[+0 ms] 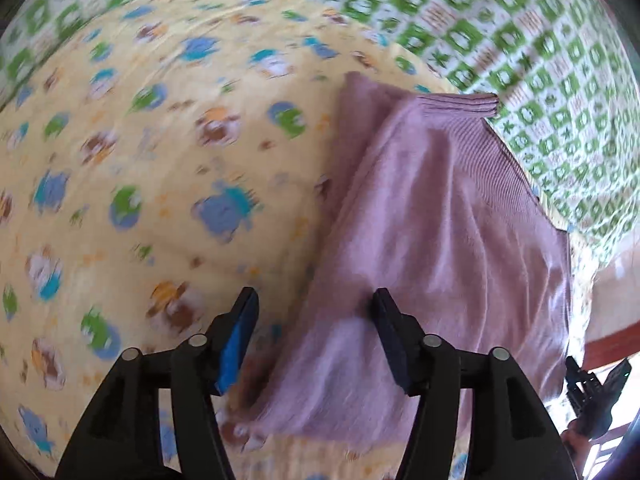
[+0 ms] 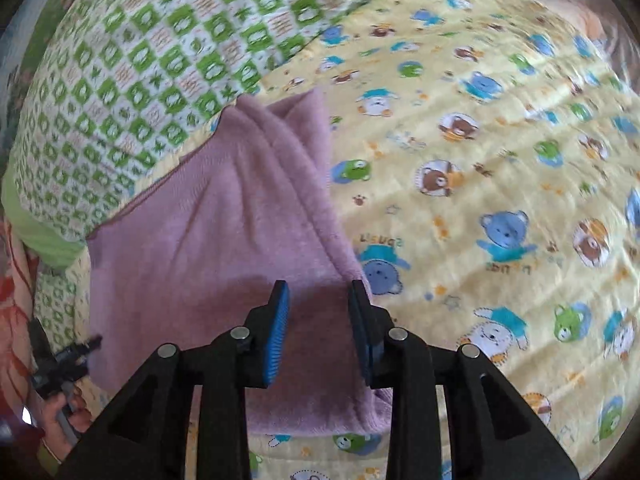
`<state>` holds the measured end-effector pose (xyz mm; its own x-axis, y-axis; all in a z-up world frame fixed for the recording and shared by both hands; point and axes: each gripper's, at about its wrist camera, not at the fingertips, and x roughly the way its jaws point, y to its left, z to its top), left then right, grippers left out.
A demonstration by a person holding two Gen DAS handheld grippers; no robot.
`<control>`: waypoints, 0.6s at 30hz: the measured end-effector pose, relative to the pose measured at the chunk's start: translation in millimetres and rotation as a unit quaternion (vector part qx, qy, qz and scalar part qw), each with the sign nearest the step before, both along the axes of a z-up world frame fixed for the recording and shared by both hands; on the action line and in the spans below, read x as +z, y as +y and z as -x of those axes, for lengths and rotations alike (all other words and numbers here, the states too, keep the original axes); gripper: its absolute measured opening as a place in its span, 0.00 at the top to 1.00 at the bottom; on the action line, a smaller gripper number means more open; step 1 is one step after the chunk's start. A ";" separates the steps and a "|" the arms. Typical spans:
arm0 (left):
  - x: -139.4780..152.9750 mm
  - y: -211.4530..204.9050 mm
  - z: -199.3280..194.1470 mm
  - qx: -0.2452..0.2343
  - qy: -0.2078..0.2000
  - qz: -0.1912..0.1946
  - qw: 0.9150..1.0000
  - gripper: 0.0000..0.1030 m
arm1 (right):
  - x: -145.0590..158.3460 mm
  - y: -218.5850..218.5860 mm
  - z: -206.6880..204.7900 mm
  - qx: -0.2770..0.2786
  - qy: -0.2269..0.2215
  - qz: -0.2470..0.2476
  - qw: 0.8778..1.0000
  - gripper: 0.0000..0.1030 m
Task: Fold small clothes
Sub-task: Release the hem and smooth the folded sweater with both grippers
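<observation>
A small mauve knit garment (image 1: 432,232) lies partly folded on a yellow bear-print blanket (image 1: 140,168); its ribbed hem points to the far side. My left gripper (image 1: 316,328) is open and empty, hovering over the garment's near left edge. In the right wrist view the same garment (image 2: 224,216) lies with a fold ridge along its right side. My right gripper (image 2: 320,312) is open and empty just above the garment's near right edge. Each gripper shows at the edge of the other's view, the right one (image 1: 592,392) and the left one (image 2: 64,360).
A green-and-white patterned sheet (image 1: 520,48) lies beyond the blanket and also shows in the right wrist view (image 2: 140,60). The yellow blanket (image 2: 500,200) spreads wide to the right of the garment. A red-patterned cloth (image 2: 16,280) lies at the far left.
</observation>
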<state>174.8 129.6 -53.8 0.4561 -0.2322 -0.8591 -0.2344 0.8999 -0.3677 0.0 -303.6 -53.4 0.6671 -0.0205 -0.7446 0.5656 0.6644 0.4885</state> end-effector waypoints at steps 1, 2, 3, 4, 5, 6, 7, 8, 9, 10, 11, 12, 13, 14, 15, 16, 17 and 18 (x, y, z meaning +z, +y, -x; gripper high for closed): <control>-0.2 2.6 6.7 0.002 0.002 0.001 1.000 0.37 | 2.2 -2.9 4.3 -0.010 0.004 0.001 1.000 0.69; -0.6 5.1 14.4 0.004 0.004 0.004 1.000 0.37 | 5.5 -4.0 7.5 -0.012 0.012 0.011 1.000 0.69; -1.0 7.0 23.8 0.006 0.007 0.012 1.000 0.37 | 9.0 -4.3 10.1 -0.010 0.008 0.013 1.000 0.69; -1.5 9.2 31.0 0.007 0.010 0.018 1.000 0.36 | 13.0 -4.0 12.7 -0.010 0.000 0.010 1.000 0.69; -2.8 9.9 39.3 0.008 0.015 0.026 1.000 0.35 | 17.6 -2.0 14.6 -0.009 -0.006 0.010 1.000 0.69; -3.7 10.7 44.5 0.010 0.018 0.032 0.999 0.35 | 21.9 0.4 15.2 -0.006 -0.010 0.012 1.000 0.69; -4.5 10.7 51.2 0.011 0.022 0.038 0.999 0.33 | 26.7 4.3 15.8 -0.002 -0.016 0.015 1.000 0.69; -5.0 10.4 55.6 0.013 0.025 0.042 0.999 0.32 | 30.7 9.2 15.2 0.004 -0.021 0.016 1.000 0.69; -5.9 9.9 59.5 0.016 0.029 0.047 0.998 0.31 | 34.8 15.3 15.0 0.010 -0.023 0.018 1.000 0.69; -7.3 9.4 61.8 0.020 0.032 0.055 0.998 0.29 | 37.7 20.6 12.3 0.016 -0.024 0.021 0.999 0.69; -8.3 9.3 64.8 0.023 0.034 0.063 0.997 0.28 | 40.9 28.3 9.3 0.028 -0.025 0.024 0.999 0.69; -9.5 8.4 65.8 0.028 0.037 0.075 0.996 0.27 | 42.8 34.2 6.3 0.035 -0.026 0.026 0.999 0.69; -10.3 7.3 65.2 0.031 0.039 0.083 0.995 0.25 | 44.9 41.4 3.7 0.045 -0.026 0.028 0.998 0.69; -11.4 6.1 64.4 0.034 0.040 0.091 0.994 0.25 | 46.5 50.6 -0.6 0.059 -0.026 0.030 0.997 0.69; -13.0 4.7 62.3 0.040 0.041 0.103 0.993 0.24 | 47.0 57.9 -3.4 0.071 -0.026 0.030 0.997 0.69; -13.9 3.6 59.0 0.045 0.041 0.109 0.992 0.24 | 47.1 65.6 -6.6 0.083 -0.025 0.030 0.996 0.68; -14.7 2.7 55.8 0.053 0.040 0.116 0.991 0.24 | 46.8 73.6 -9.4 0.094 -0.025 0.030 0.995 0.68; -15.7 1.6 52.3 0.061 0.036 0.125 0.990 0.24 | 46.2 80.7 -11.8 0.105 -0.025 0.029 0.994 0.67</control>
<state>122.5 131.2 -69.5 0.4342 -0.3886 -0.8127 -0.3688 0.7464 -0.5539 11.8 -222.9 -7.3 0.6969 0.0806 -0.7127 0.3881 0.7933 0.4692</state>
